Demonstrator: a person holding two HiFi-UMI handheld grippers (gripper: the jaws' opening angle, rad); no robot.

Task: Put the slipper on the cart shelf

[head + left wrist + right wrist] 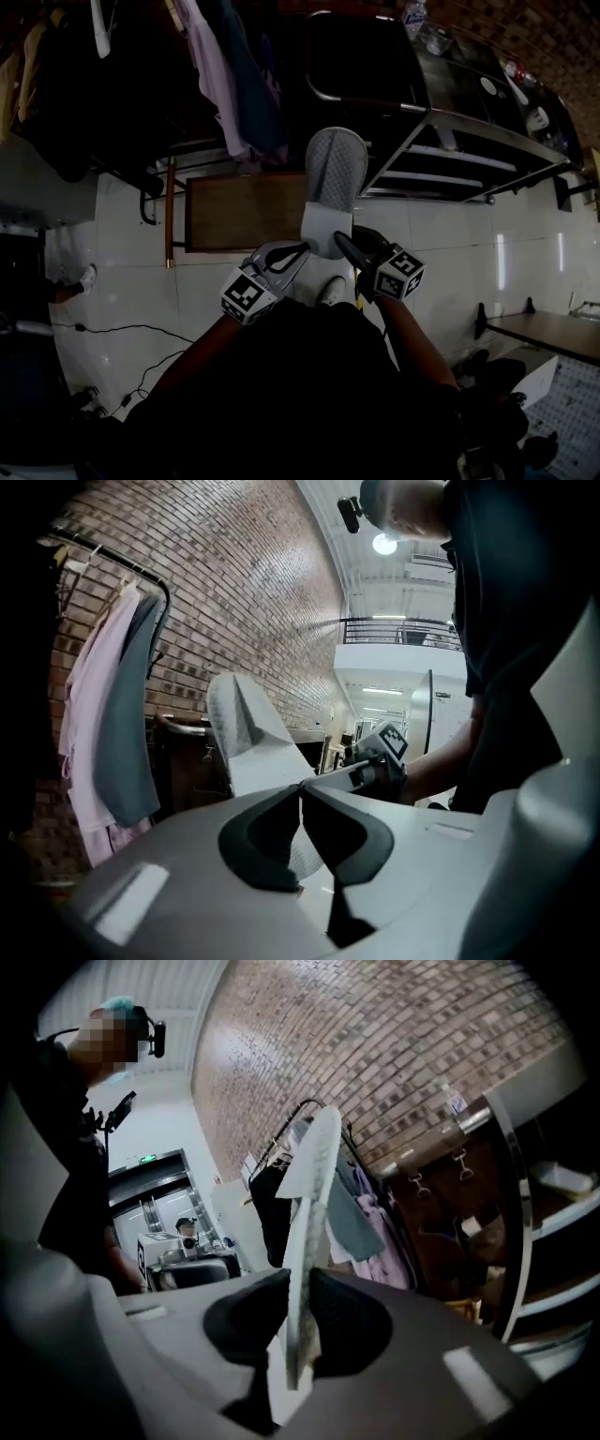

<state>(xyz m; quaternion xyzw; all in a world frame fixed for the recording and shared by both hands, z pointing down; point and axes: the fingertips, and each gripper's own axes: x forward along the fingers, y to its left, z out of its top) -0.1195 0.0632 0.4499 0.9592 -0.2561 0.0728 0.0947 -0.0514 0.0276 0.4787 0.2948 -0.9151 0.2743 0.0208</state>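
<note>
Grey slipper (336, 183) is held in mid-air above the floor, short of the cart shelf (439, 178), its heel end pinched by both left tongs (304, 249) and right tongs (340, 240). It could be dropped should either shallow pinch slip. Both forearms are stretched forward, tongs nearly level.

The head view looks steeply down on the slipper (336, 178), which both gripper views show close up, along their jaws.
</note>
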